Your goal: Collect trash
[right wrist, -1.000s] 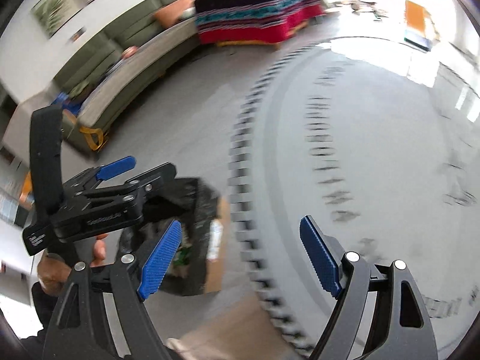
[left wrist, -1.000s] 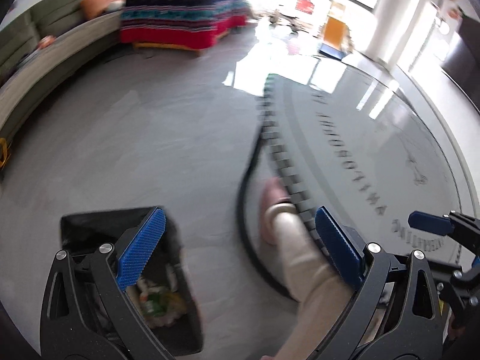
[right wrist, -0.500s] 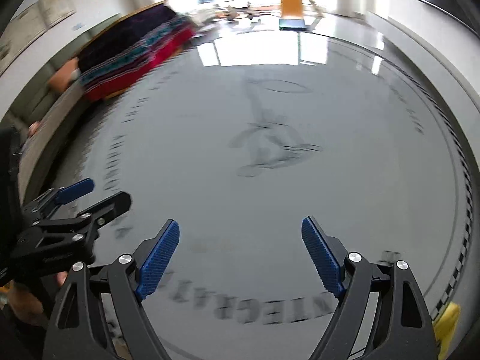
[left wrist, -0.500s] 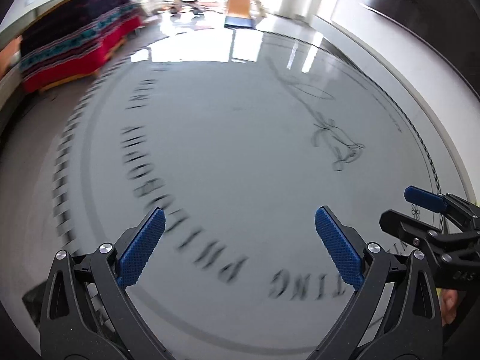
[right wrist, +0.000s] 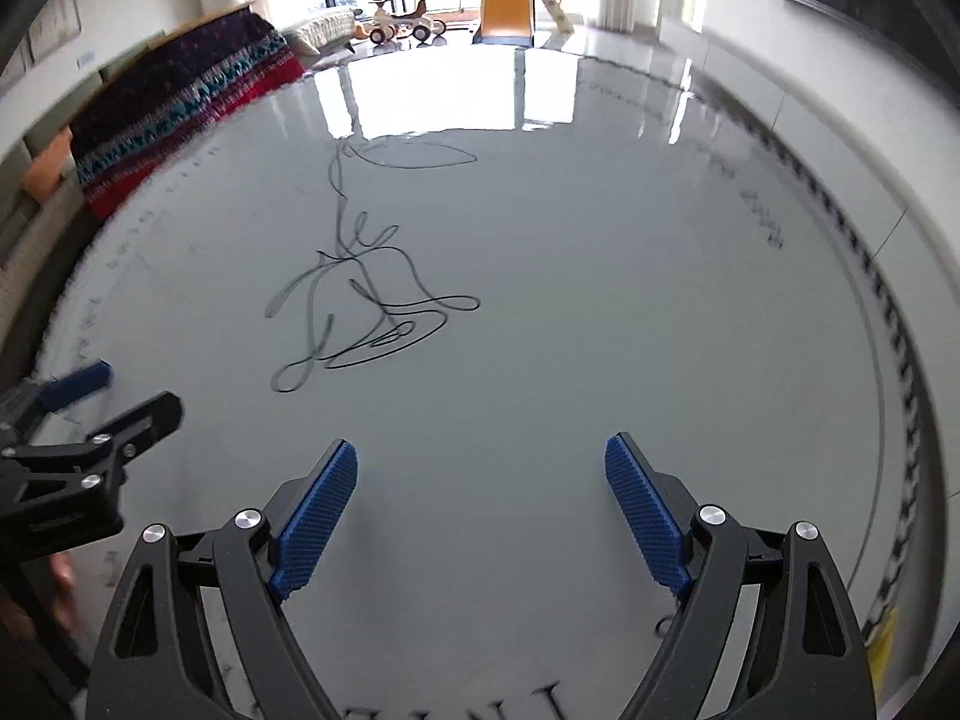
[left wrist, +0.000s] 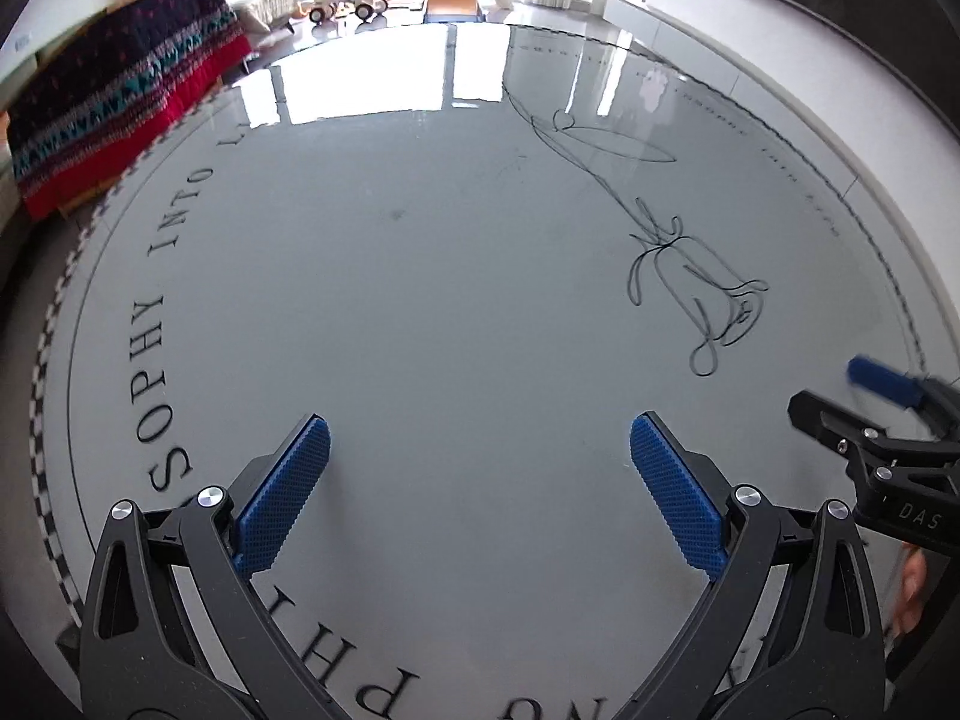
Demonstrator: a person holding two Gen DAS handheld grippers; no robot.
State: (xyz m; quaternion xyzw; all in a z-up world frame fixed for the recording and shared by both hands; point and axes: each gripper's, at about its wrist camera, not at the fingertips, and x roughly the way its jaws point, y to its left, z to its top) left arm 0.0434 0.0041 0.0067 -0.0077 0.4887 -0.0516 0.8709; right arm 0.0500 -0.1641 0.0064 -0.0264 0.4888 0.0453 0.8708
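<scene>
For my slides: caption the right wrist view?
Open right gripper above glossy floor with line drawing; no trash visible.

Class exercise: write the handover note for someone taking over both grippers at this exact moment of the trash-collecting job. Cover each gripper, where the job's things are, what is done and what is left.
Left gripper: open, empty, above the grey floor.
Right gripper: open, empty, beside it on the right.
Job's things: no trash and no bin show in either view. Ahead lie only the floor's line drawing, the patterned cloth at left, and the orange slide far off.
Done: cannot tell from these views.
Left: find a piece of trash, grasp it, take it to a bin.
</scene>
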